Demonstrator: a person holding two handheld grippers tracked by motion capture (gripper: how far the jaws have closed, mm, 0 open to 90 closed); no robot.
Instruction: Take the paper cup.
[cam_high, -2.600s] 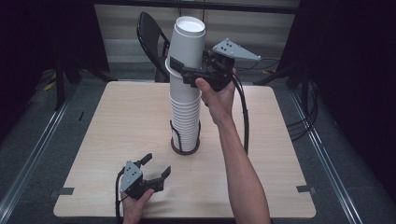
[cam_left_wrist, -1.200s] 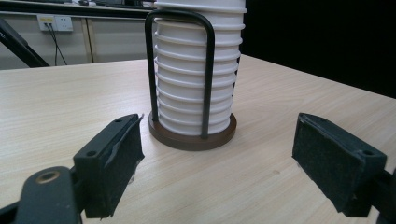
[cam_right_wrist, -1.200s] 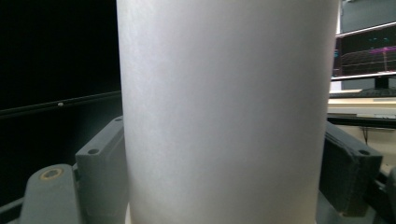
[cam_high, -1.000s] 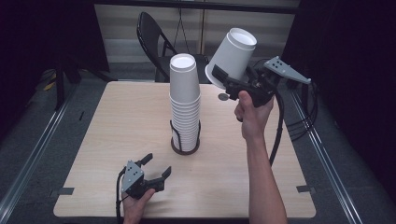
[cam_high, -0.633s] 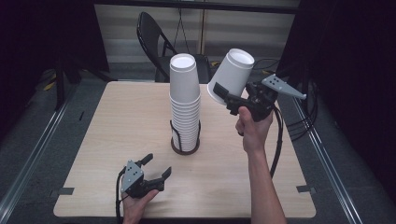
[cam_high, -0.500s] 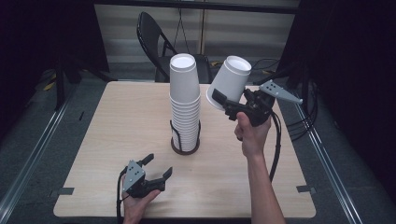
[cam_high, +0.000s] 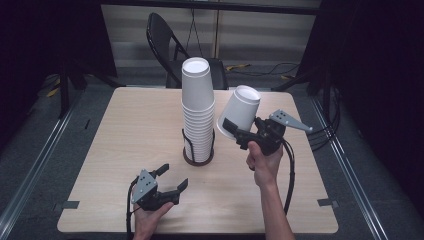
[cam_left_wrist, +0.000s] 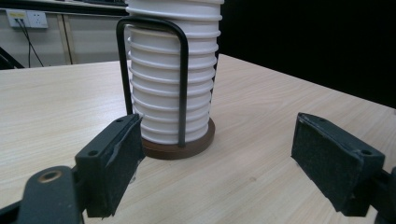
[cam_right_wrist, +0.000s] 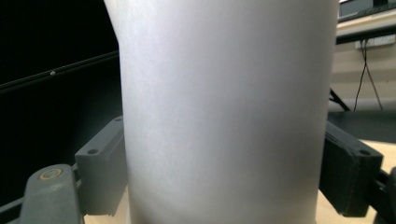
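Cup (cam_high: 239, 111) is the thing being handled: a single white paper cup, upside down and tilted, its closed base pointing up toward one o'clock and its open mouth down toward seven o'clock. It is off the table (cam_high: 125, 130), gripped near its rim by the right gripper (cam_high: 234, 130), whose jaws press on opposite sides of the cup wall. In the right gripper view the cup (cam_right_wrist: 224, 112) stands between the two black jaws, both touching it.

Just beside it, at about nine o'clock from the held cup, stands the stack of cups (cam_high: 198, 110), upside down, nested, tall, near the middle of the table. The stack sits in a cup holder (cam_high: 198, 154) with a round dark base and thin black wire loops that rise up the lower part of the stack. The held cup and the stack are close but apart.

At about seven o'clock from the holder, near the table's front edge, the left gripper (cam_high: 172, 179) rests low with its jaws spread wide and nothing between them. In the left gripper view the left gripper (cam_left_wrist: 215, 154) faces the stack of cups (cam_left_wrist: 173, 70) and the cup holder (cam_left_wrist: 180, 147), which lie ahead of the jaws and clear of them.

Behind the table, at twelve o'clock, is a black folding chair (cam_high: 162, 35).
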